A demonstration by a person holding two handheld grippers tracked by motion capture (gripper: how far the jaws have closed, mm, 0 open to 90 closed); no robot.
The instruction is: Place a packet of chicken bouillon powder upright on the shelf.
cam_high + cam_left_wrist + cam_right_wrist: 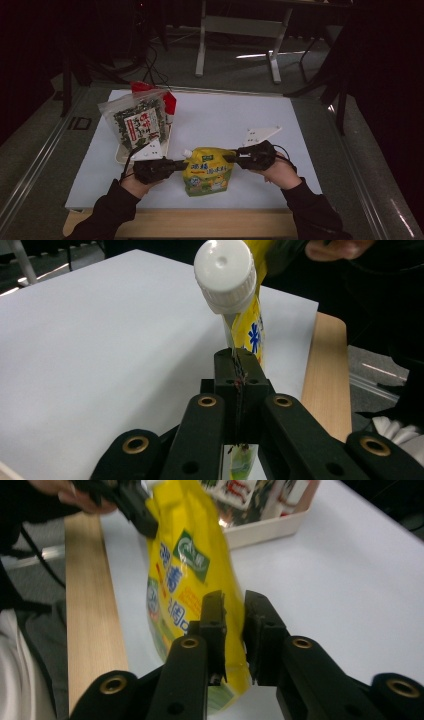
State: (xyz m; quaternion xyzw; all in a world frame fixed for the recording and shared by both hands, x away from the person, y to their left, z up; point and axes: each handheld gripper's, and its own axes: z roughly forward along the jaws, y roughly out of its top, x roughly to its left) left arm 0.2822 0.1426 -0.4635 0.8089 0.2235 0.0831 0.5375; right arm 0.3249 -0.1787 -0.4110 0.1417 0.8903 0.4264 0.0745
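A yellow pouch with a white screw cap lies near the front of the white sheet. My left gripper is at the pouch's left top corner. In the left gripper view its jaws are shut on the thin edge of the pouch, just below the cap. My right gripper is at the right top corner. In the right gripper view its jaws stand slightly apart, with the pouch edge in the gap and no pad pressing on it.
A seaweed snack bag leans in a white tray at the left, with a red packet behind it. A wooden table edge runs along the front. Desk legs stand on the floor beyond the sheet.
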